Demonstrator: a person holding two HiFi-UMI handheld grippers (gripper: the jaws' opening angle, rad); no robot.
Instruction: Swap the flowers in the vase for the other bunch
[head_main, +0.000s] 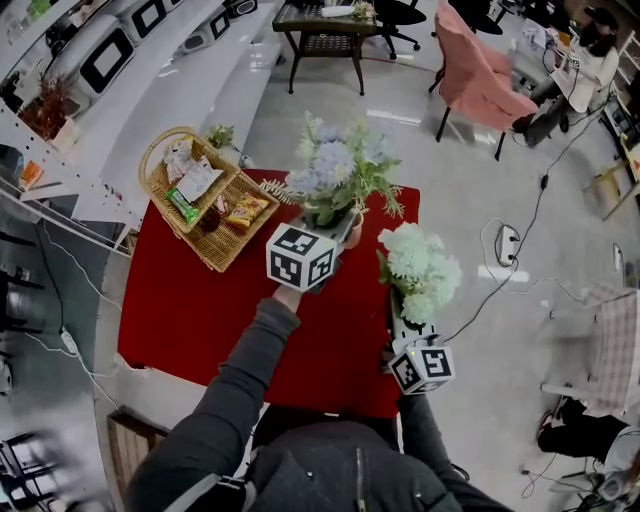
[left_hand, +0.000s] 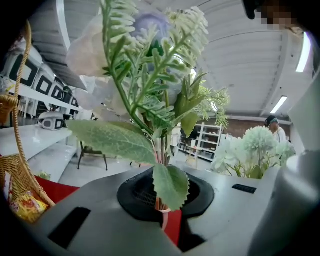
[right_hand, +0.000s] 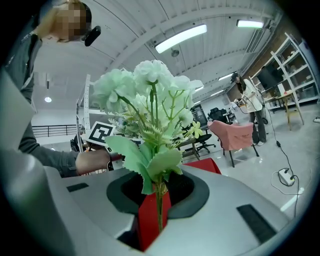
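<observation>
A bunch of blue and white flowers (head_main: 335, 168) with ferny leaves stands over the far middle of the red table (head_main: 200, 310). My left gripper (head_main: 338, 235) is shut on its stems. In the left gripper view the stems (left_hand: 161, 150) run down between the jaws into the pink rim of a vase (left_hand: 164, 214). The vase (head_main: 353, 234) is mostly hidden under the leaves. At the table's right edge my right gripper (head_main: 405, 325) is shut on the thin stems (right_hand: 158, 200) of a pale green-white bunch (head_main: 420, 270), held upright, apart from the vase.
A wicker basket (head_main: 222, 262) of snack packets sits on the table's far left corner, with a small potted plant (head_main: 220, 135) behind it. A white counter runs along the left. A pink chair (head_main: 480, 75), a floor cable with a power strip (head_main: 508, 243) and a seated person (head_main: 590, 60) are beyond.
</observation>
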